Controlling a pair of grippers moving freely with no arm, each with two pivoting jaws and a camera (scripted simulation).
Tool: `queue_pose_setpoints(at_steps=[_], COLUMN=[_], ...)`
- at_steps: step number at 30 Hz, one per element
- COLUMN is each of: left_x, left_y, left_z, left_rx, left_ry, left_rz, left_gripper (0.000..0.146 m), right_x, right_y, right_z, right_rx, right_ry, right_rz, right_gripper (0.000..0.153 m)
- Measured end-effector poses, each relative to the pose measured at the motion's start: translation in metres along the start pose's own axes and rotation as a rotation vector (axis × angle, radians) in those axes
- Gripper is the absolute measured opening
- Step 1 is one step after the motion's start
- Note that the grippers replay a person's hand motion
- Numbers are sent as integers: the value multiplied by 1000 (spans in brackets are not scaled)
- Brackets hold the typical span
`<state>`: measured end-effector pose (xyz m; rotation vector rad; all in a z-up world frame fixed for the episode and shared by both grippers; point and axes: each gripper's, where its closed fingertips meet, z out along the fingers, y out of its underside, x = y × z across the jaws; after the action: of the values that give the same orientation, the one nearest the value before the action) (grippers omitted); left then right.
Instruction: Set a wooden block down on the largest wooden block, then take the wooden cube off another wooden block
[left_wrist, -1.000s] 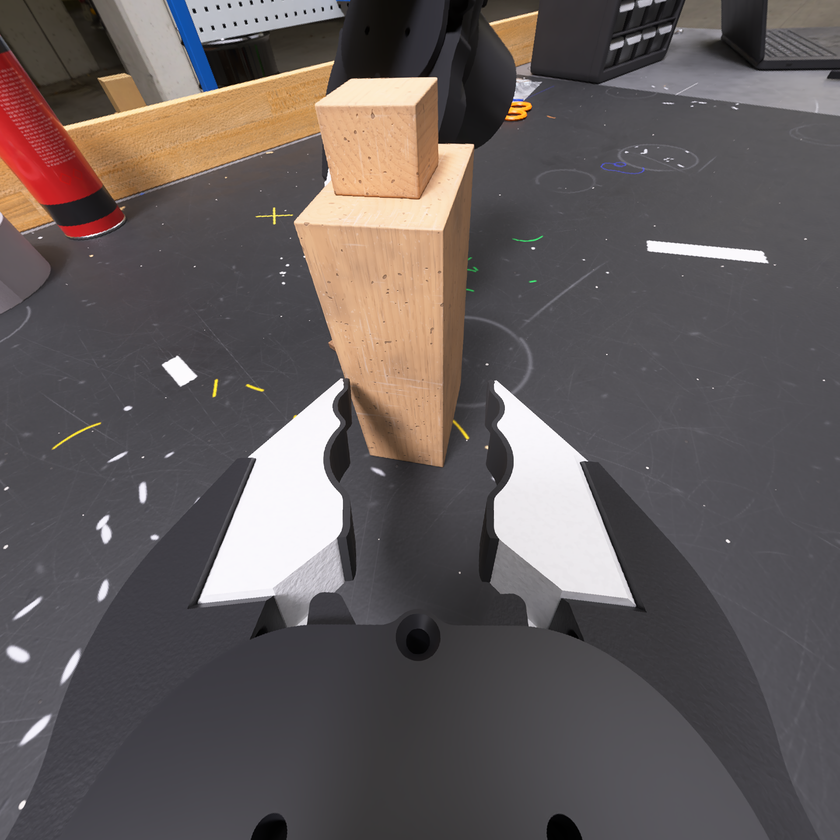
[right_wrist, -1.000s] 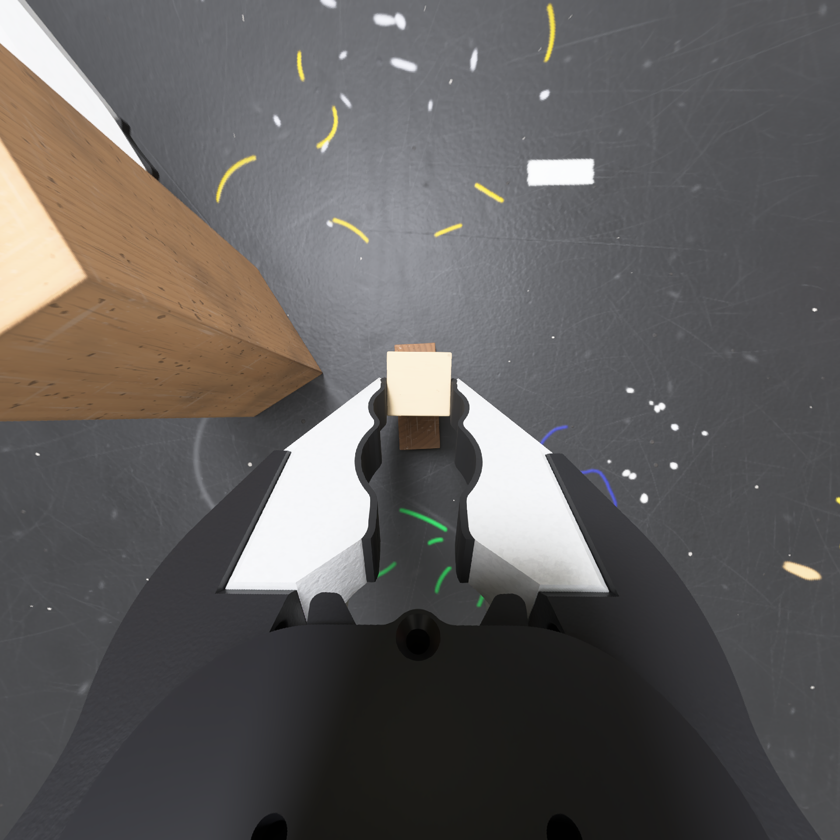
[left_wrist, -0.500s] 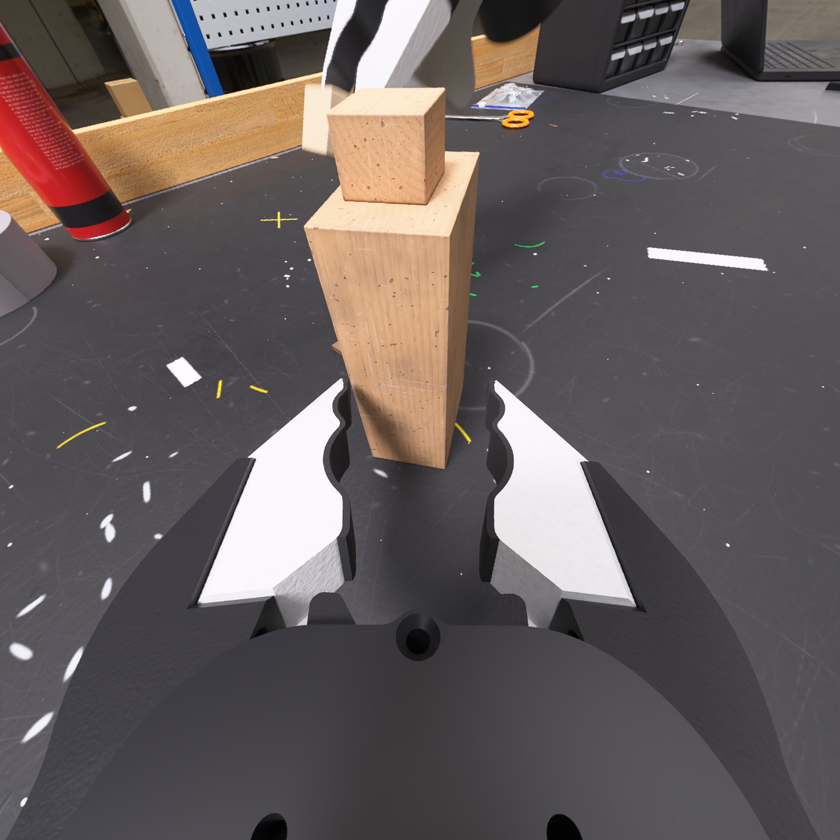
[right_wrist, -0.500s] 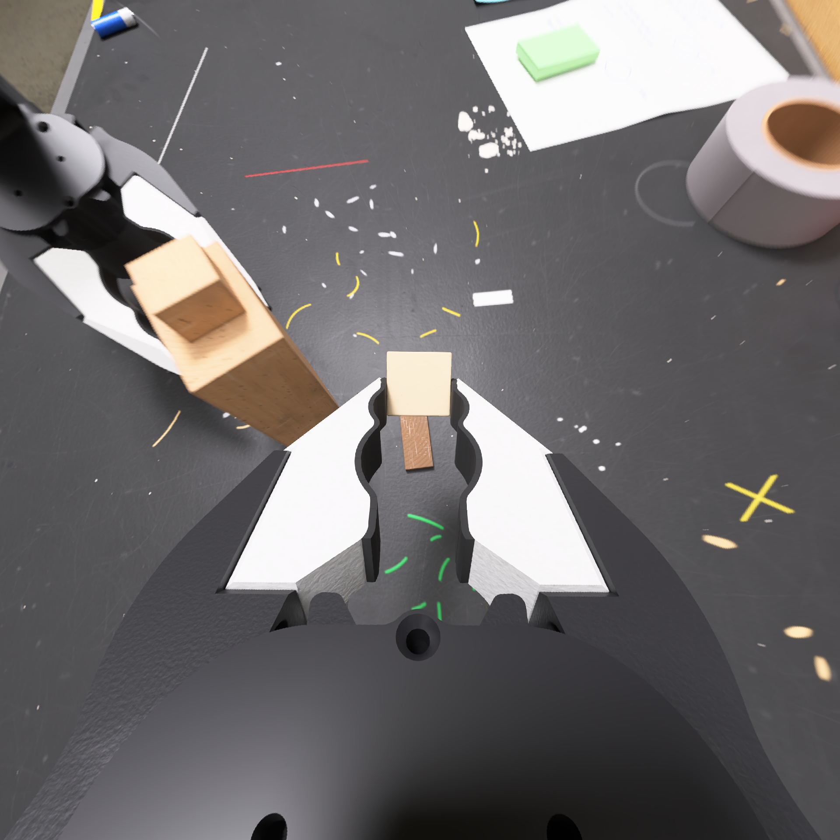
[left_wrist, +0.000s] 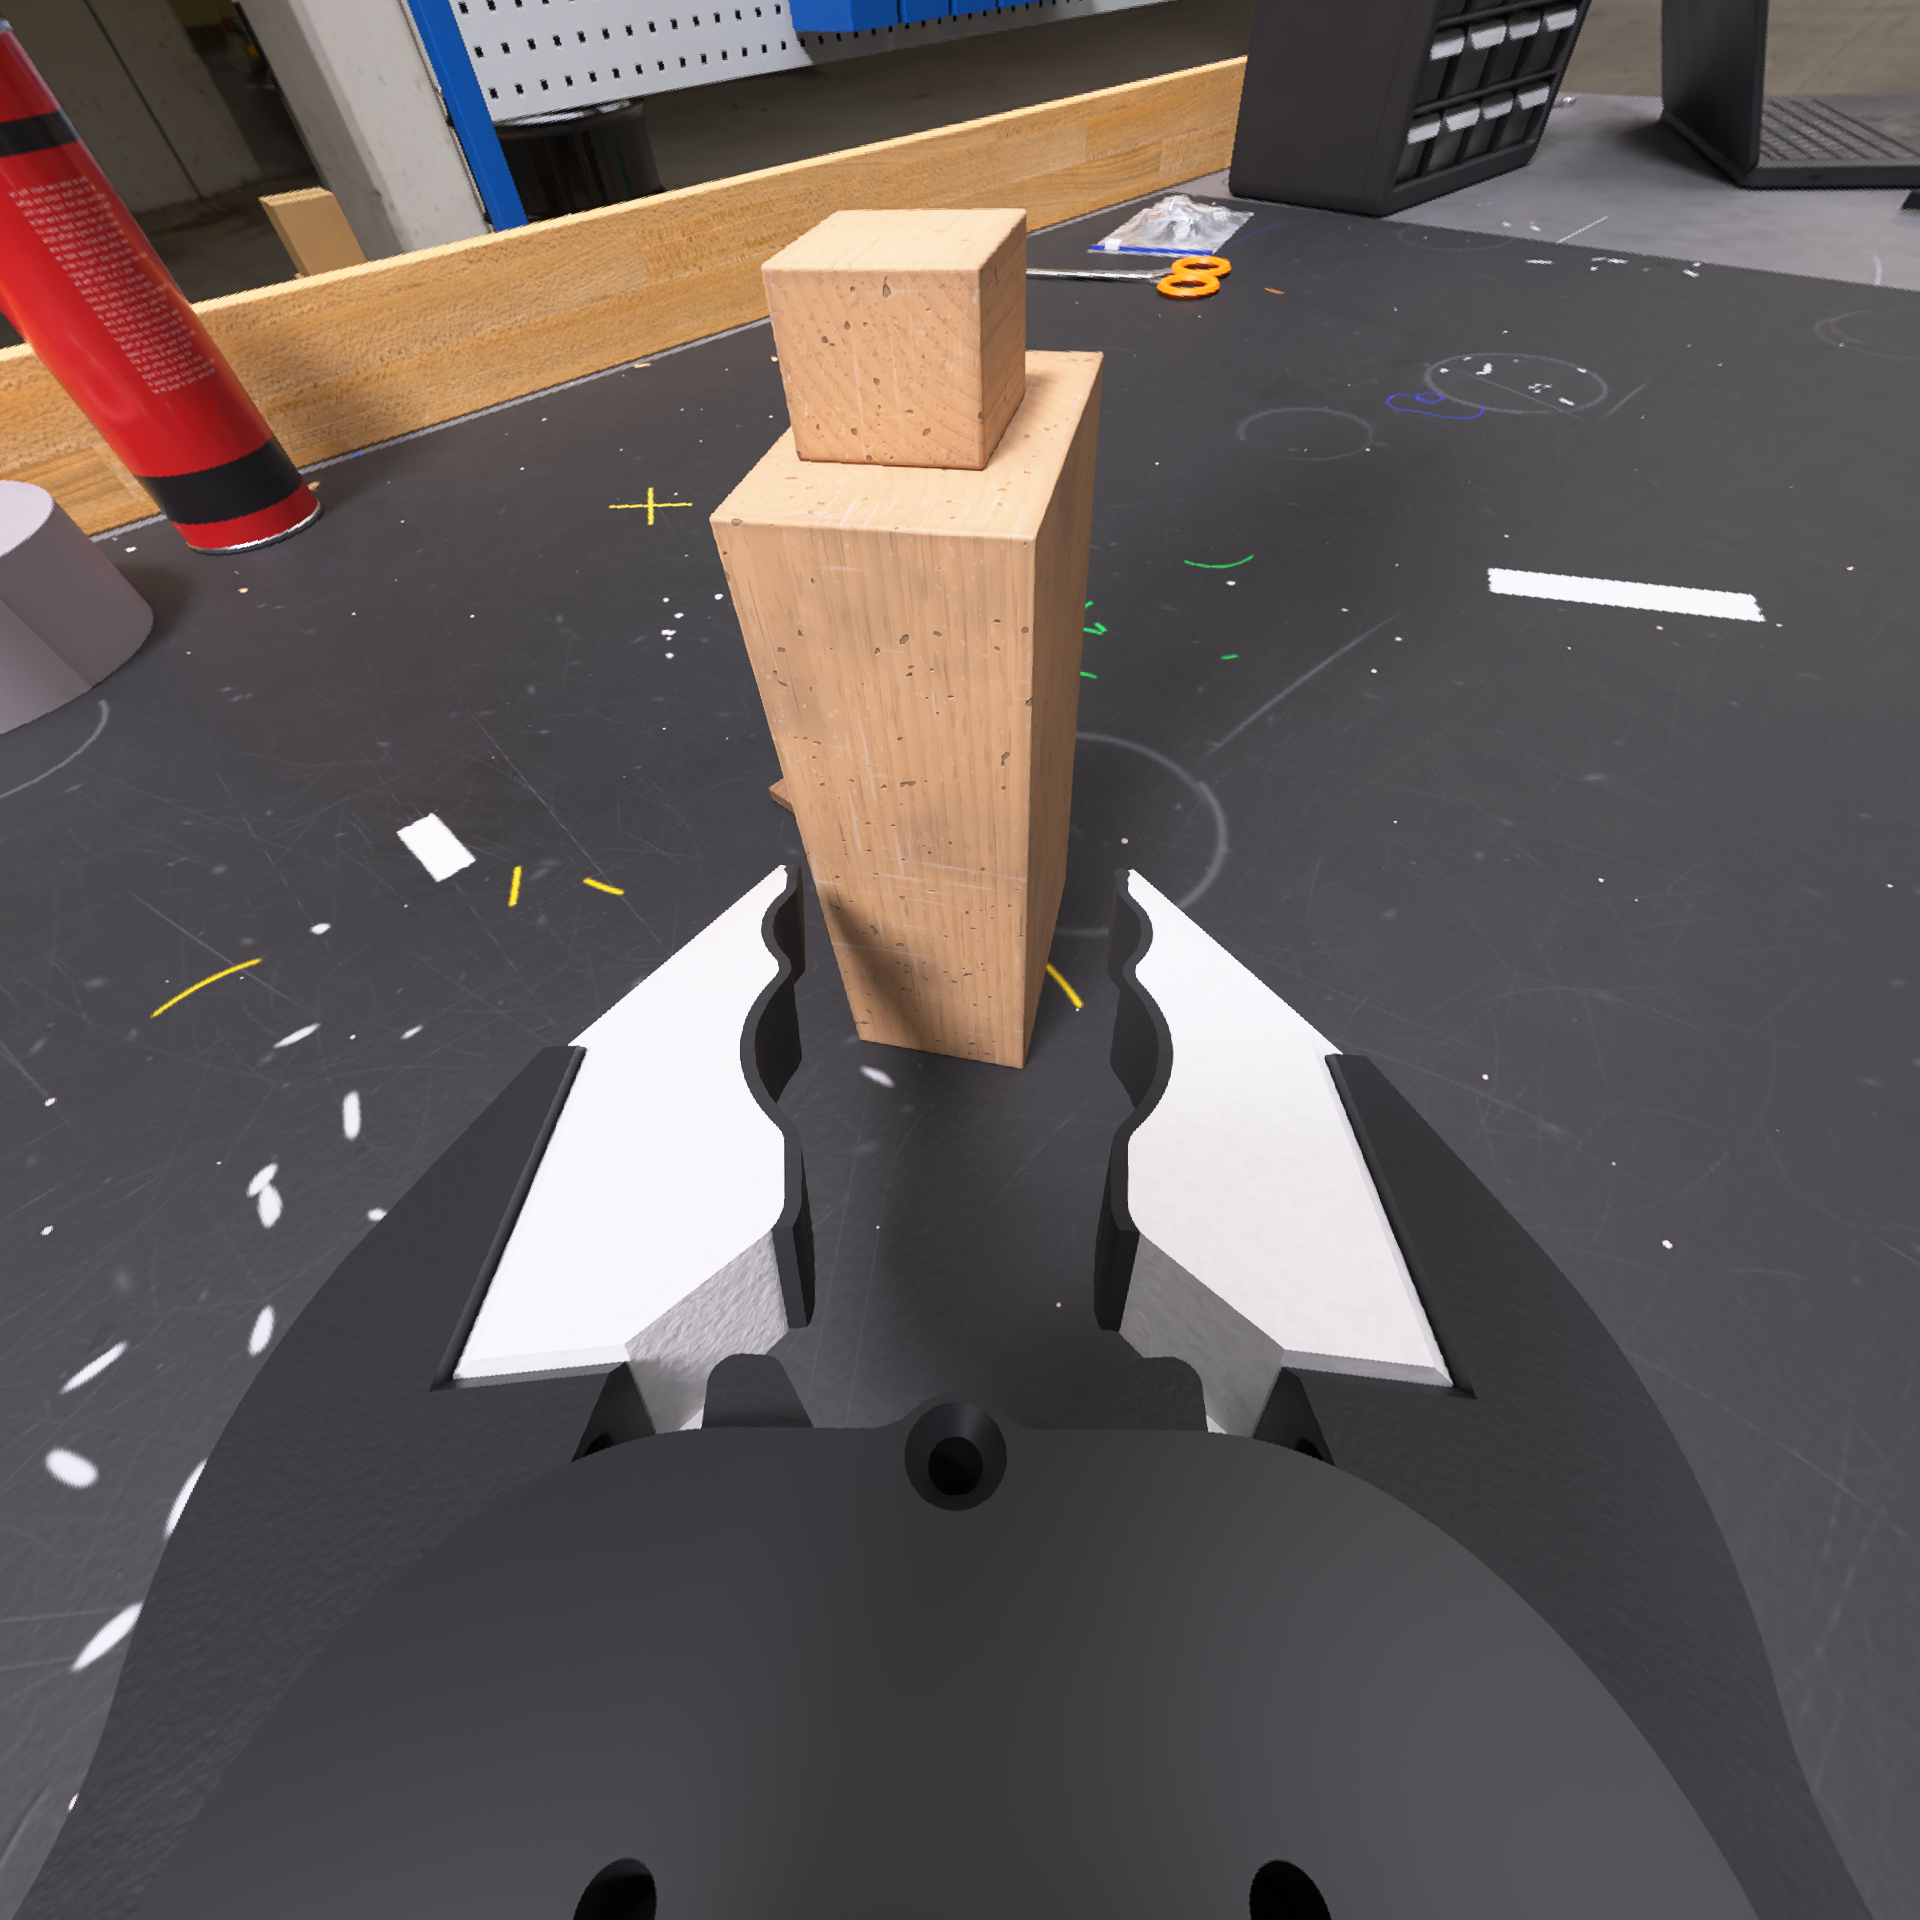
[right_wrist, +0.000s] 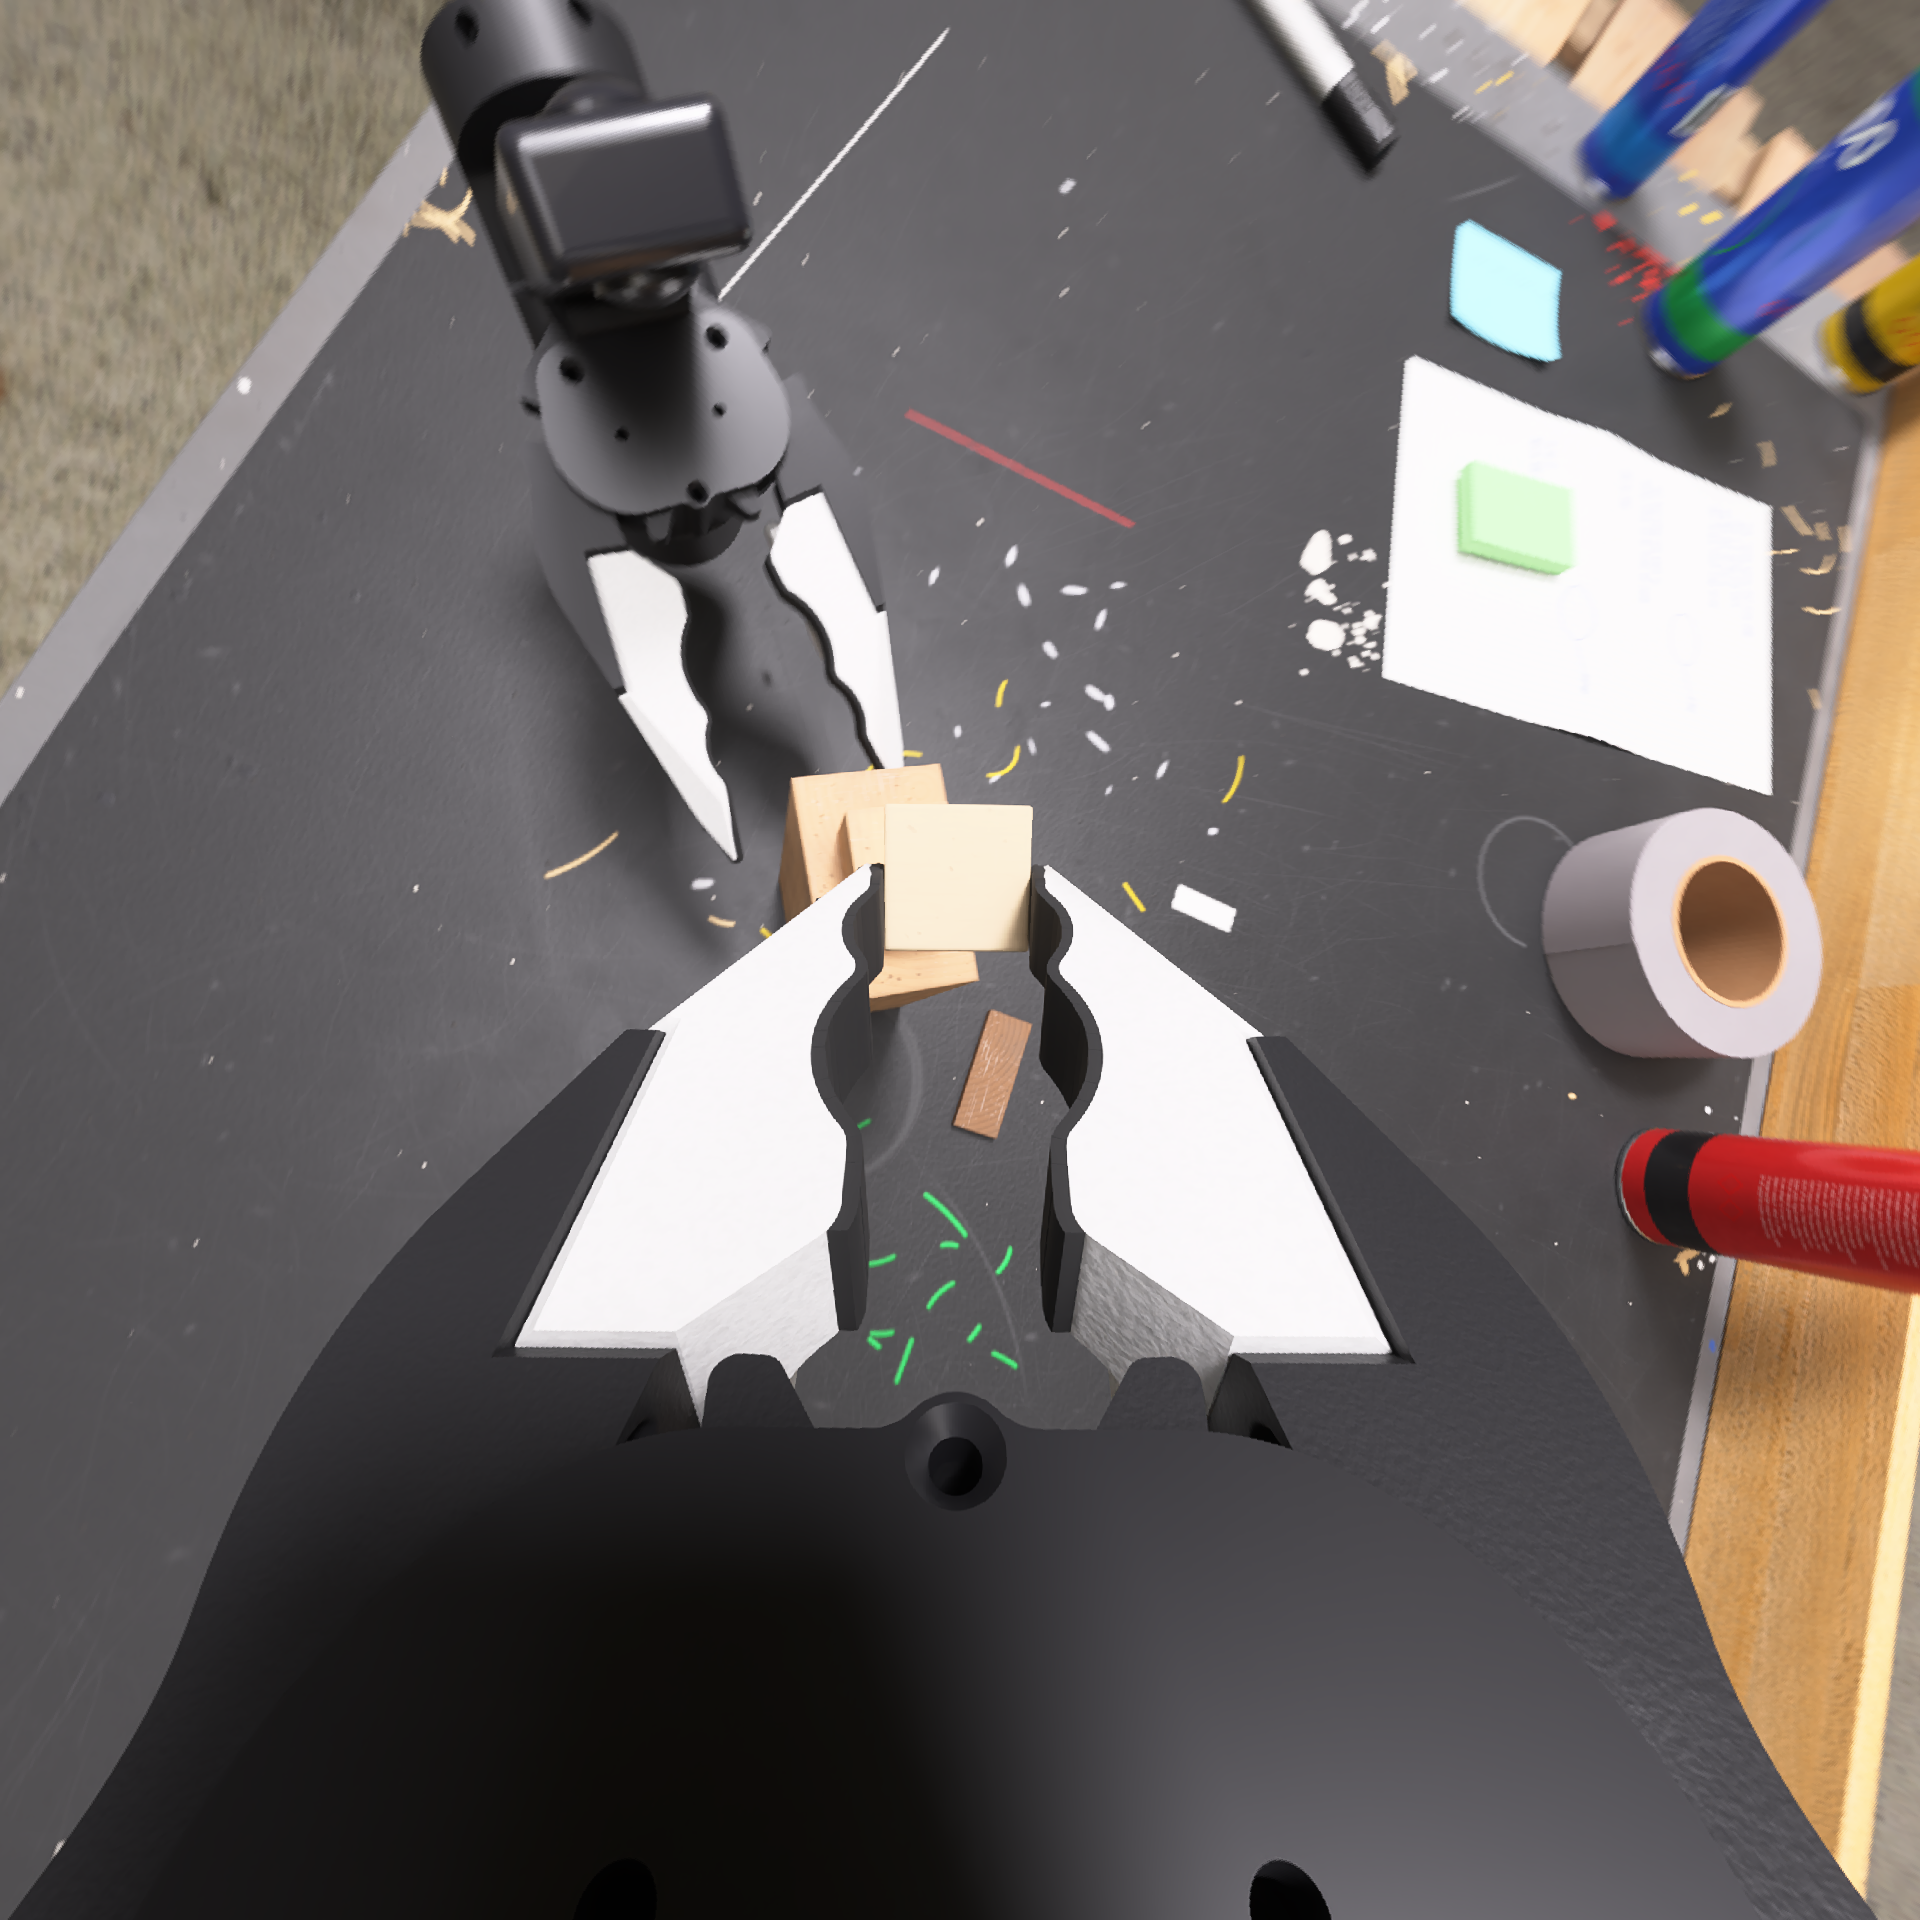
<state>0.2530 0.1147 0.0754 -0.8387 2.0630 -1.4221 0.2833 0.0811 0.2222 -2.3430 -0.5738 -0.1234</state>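
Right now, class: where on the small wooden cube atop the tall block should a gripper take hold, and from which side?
Probably the wooden cube by two opposite upright faces, coming from above: it sits free on the tall block, top and sides exposed, so it can lift straight off.

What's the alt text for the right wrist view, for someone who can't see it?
The right gripper, looking down from high above a dark workbench, is shut on a pale wooden cube. Below it stands the tall wooden block with a smaller block on top; the open left gripper lies beside it. A thin brown wooden slat lies on the table.
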Motion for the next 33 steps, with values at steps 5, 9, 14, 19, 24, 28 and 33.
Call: queue_pose_setpoints(at_steps=[5,9,14,19,24,28,33], left_x=[0,0,1,0,0,0,0], left_y=[0,-1,-2,-3,-3,-2,-2], left_z=[-1,-2,-3,-4,-4,-4,-4], left_rx=[2,7,12,16,17,15,16], left_ry=[-2,0,0,-1,-2,-2,-2], left_rz=[4,4,5,5,3,4,2], left_gripper=[58,58,58,58,58,58,58], right_x=[-11,-16,-16,-17,-17,-17,-17], right_y=[-1,0,0,-1,2,4,2], right_z=[18,28,33,37,40,42,42], right_rx=[-133,-179,-209,-232,-244,-244,-226], right_ry=[-74,-116,-141,-163,-174,-175,-175], right_rz=[-63,-85,-95,-109,-105,-100,-98], right_gripper=[27,27,27,27,27,27,27])
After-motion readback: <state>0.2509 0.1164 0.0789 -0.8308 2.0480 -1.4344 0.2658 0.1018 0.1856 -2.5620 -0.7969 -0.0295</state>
